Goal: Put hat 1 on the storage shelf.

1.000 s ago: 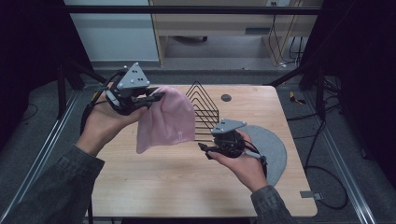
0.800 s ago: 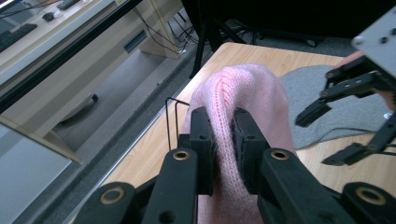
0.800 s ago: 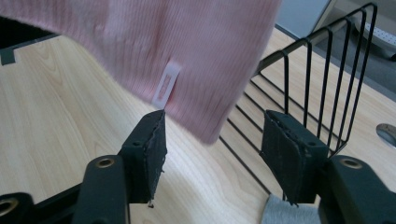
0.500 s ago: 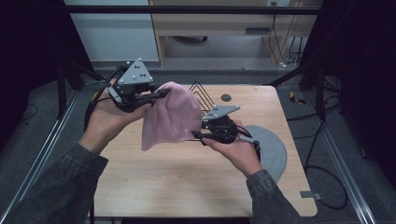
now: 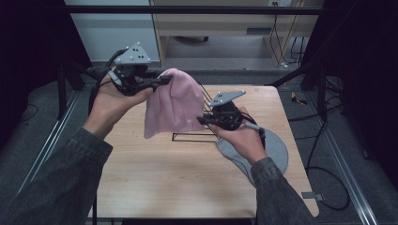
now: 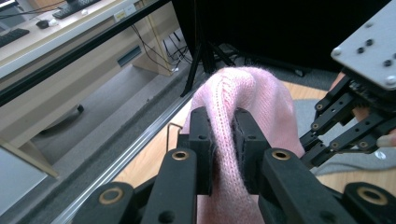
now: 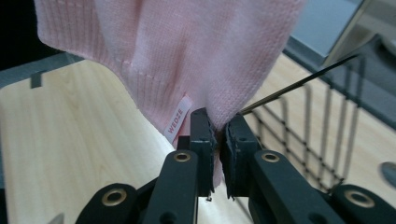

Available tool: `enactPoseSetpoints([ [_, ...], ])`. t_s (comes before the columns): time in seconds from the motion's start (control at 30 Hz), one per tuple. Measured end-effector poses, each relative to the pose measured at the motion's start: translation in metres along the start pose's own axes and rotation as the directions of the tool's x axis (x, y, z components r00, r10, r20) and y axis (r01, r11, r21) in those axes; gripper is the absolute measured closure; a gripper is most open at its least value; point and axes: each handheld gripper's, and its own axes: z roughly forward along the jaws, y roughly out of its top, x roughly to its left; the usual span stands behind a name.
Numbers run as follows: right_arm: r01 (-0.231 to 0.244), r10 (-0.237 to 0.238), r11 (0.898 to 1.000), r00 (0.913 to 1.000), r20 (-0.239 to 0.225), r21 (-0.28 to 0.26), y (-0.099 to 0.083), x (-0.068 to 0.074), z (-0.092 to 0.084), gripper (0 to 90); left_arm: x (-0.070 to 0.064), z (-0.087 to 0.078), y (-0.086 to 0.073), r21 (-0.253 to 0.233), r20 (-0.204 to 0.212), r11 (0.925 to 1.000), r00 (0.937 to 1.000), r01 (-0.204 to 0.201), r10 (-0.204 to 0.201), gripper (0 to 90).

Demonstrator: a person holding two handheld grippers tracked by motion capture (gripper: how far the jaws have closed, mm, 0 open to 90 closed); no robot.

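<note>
Pink hat (image 5: 171,105) held in the air over the table (image 5: 155,173), above a black wire rack (image 5: 195,136). Left gripper (image 5: 162,82) pinches its crown; right gripper (image 5: 202,121) is clamped on the hem edge, just beside the label (image 7: 177,119). Risk: the right bite looks thin, so a pull apart could slip the knit free, or the hem could snag on rack wires. Light wood tabletop, grey cloth (image 5: 274,150) at right; grey floor and a desk beyond.

R tool (image 5: 202,120) moved in, now pinching pink beanie (image 5: 171,105) hem; beanie lifted slightly.
</note>
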Motion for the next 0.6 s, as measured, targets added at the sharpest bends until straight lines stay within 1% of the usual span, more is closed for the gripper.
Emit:
enactPoseSetpoints([
  [0.07, 0.010, -0.010, 1.000, 0.9999, 0.014, -0.001, 0.010, -0.006, -0.004, 84.2, 0.008, 0.003, 0.005, -0.011, -0.003, 0.9999, 1.0000, 0.007, -0.007, 79.7],
  [0.13, 0.023, -0.023, 1.000, 0.9992, 0.032, -0.002, 0.020, -0.012, -0.006, 84.2, 0.015, 0.007, 0.011, -0.029, -0.013, 0.9996, 0.9999, 0.005, -0.006, 79.6],
  [0.2, 0.031, -0.031, 1.000, 0.9983, 0.050, -0.003, 0.030, -0.020, -0.007, 84.3, 0.022, 0.010, 0.015, -0.046, -0.014, 0.9988, 0.9998, 0.014, -0.015, 79.5],
  [0.27, 0.033, -0.033, 0.999, 0.9967, 0.074, -0.001, 0.037, -0.027, -0.007, 84.3, 0.026, 0.014, 0.016, -0.060, -0.020, 0.9978, 0.9993, 0.029, -0.030, 79.3],
  [0.37, 0.026, -0.026, 1.000, 0.9941, 0.105, -0.003, 0.039, -0.035, -0.004, 84.4, 0.030, 0.019, 0.015, -0.072, -0.034, 0.9963, 0.9981, 0.048, -0.051, 79.3],
  [0.43, 0.024, -0.024, 1.000, 0.9929, 0.117, 0.002, 0.037, -0.039, 0.001, 84.5, 0.032, 0.024, 0.014, -0.068, -0.041, 0.9966, 0.9979, 0.048, -0.050, 79.4],
  [0.5, 0.009, -0.008, 1.000, 0.9930, 0.118, -0.005, 0.036, -0.042, 0.004, 84.6, 0.033, 0.028, 0.014, -0.062, -0.047, 0.9972, 0.9980, 0.041, -0.044, 79.5],
  [0.57, -0.008, 0.009, 1.000, 0.9933, 0.115, -0.015, 0.034, -0.043, 0.006, 84.7, 0.033, 0.032, 0.014, -0.064, -0.043, 0.9969, 0.9979, 0.044, -0.047, 79.5],
  [0.6, -0.007, 0.009, 1.000, 0.9934, 0.114, -0.014, 0.034, -0.043, 0.007, 84.7, 0.033, 0.033, 0.014, -0.065, -0.045, 0.9970, 0.9979, 0.043, -0.046, 79.5],
])
